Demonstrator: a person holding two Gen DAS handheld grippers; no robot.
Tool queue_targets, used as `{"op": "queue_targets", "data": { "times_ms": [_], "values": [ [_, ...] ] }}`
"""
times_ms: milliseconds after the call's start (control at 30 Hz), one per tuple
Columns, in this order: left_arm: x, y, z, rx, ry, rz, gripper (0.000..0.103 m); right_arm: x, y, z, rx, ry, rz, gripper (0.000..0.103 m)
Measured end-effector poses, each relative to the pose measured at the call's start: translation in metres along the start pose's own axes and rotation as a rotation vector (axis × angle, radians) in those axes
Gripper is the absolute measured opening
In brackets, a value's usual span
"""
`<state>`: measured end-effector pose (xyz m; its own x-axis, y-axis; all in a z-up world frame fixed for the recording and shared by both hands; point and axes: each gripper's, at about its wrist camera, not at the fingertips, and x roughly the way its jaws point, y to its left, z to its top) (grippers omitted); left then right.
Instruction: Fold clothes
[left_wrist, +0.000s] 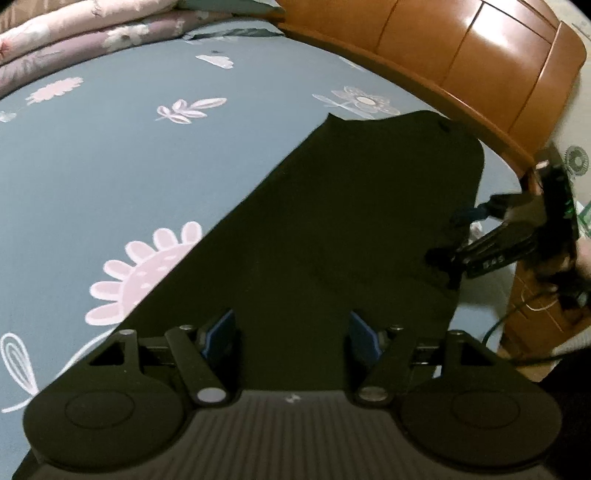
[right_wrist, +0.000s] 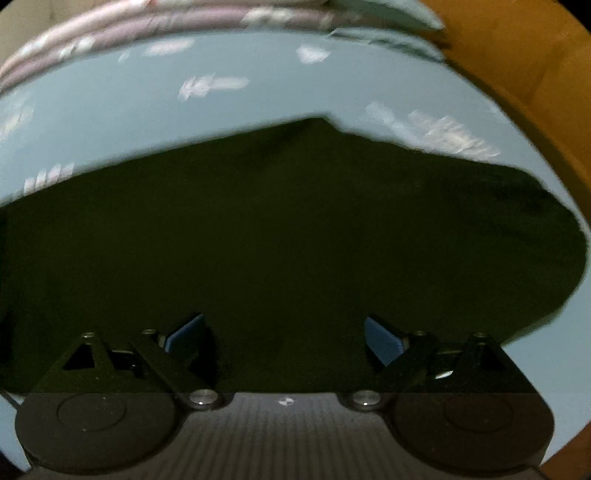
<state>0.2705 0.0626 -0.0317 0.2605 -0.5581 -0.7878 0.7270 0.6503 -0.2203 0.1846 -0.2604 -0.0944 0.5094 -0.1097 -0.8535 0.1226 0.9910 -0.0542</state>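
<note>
A bed covered by a blue-grey sheet (left_wrist: 155, 162) printed with pale pink and white flowers fills the room. A folded floral quilt (left_wrist: 66, 33) lies at its far edge, and a glossy orange-brown wooden headboard (left_wrist: 480, 62) curves along one side.

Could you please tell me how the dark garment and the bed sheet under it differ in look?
The dark plain garment has no visible pattern, while the blue-grey bed sheet is printed with pink and white flowers and leaves. The garment covers only one patch near the wooden headboard; the sheet spreads well beyond it. Both lie fairly flat and smooth.
</note>
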Motion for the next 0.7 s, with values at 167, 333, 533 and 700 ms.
{"op": "queue_targets", "data": {
  "times_ms": [167, 333, 533, 700],
  "values": [
    [0.016, 0.003, -0.004, -0.008, 0.069, 0.002, 0.069, 0.0, -0.008, -0.011, 0.067, -0.035, 0.036, 0.103],
    [0.024, 0.003, -0.009, -0.027, 0.099, 0.01, 0.074, -0.002, -0.008, -0.012, 0.067, -0.038, 0.043, 0.103],
    [0.014, -0.007, -0.024, -0.017, 0.118, 0.09, 0.075, -0.004, -0.012, -0.004, 0.028, -0.005, 0.049, 0.103],
    [-0.003, -0.02, -0.03, -0.111, 0.085, 0.232, 0.075, -0.011, -0.03, 0.017, -0.044, -0.097, 0.079, 0.103]
  ]
}}
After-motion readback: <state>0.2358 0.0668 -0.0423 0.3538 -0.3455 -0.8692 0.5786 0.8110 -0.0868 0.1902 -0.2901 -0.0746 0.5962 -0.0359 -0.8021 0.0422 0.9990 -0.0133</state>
